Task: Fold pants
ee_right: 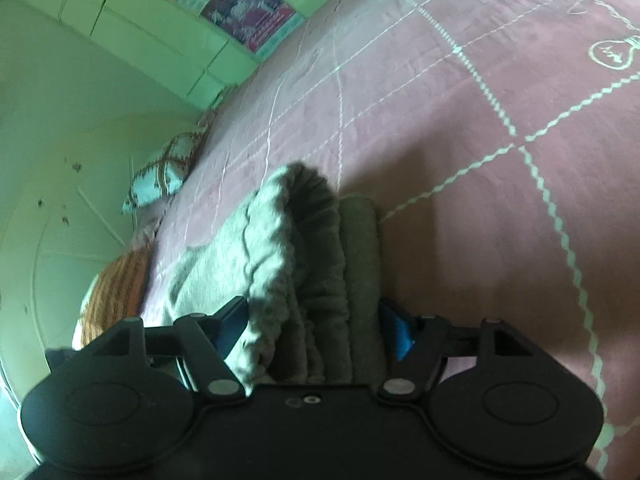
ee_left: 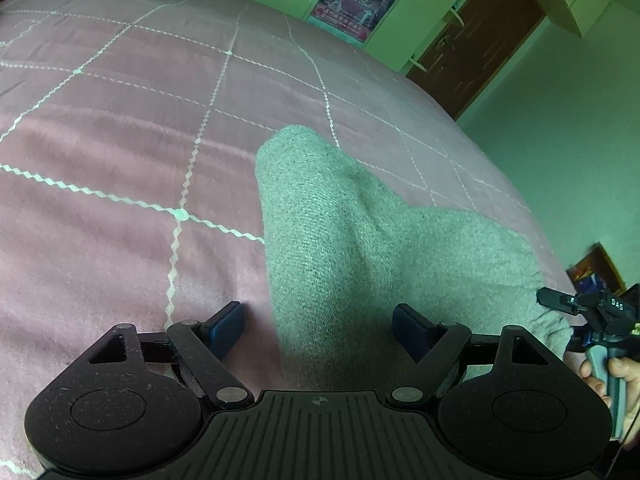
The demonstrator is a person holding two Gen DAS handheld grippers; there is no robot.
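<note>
Grey knit pants (ee_left: 360,248) lie on a pink bedspread (ee_left: 120,128) with white zigzag lines. In the left wrist view my left gripper (ee_left: 318,326) stands open over the near end of the pants; its left pad (ee_left: 228,324) is clear of the cloth. At the right edge a hand (ee_left: 616,372) holds my right gripper (ee_left: 560,300) at the pants' far end. In the right wrist view the bunched, ribbed waistband (ee_right: 304,248) fills the gap of my right gripper (ee_right: 314,326), and the cloth touches both blue pads (ee_right: 396,332).
A patterned pillow (ee_right: 164,172) lies at the bed's head, with an orange striped cloth (ee_right: 116,292) beside the bed. A brown door (ee_left: 480,40) and posters (ee_left: 352,0) are on the green wall past the bed's far edge.
</note>
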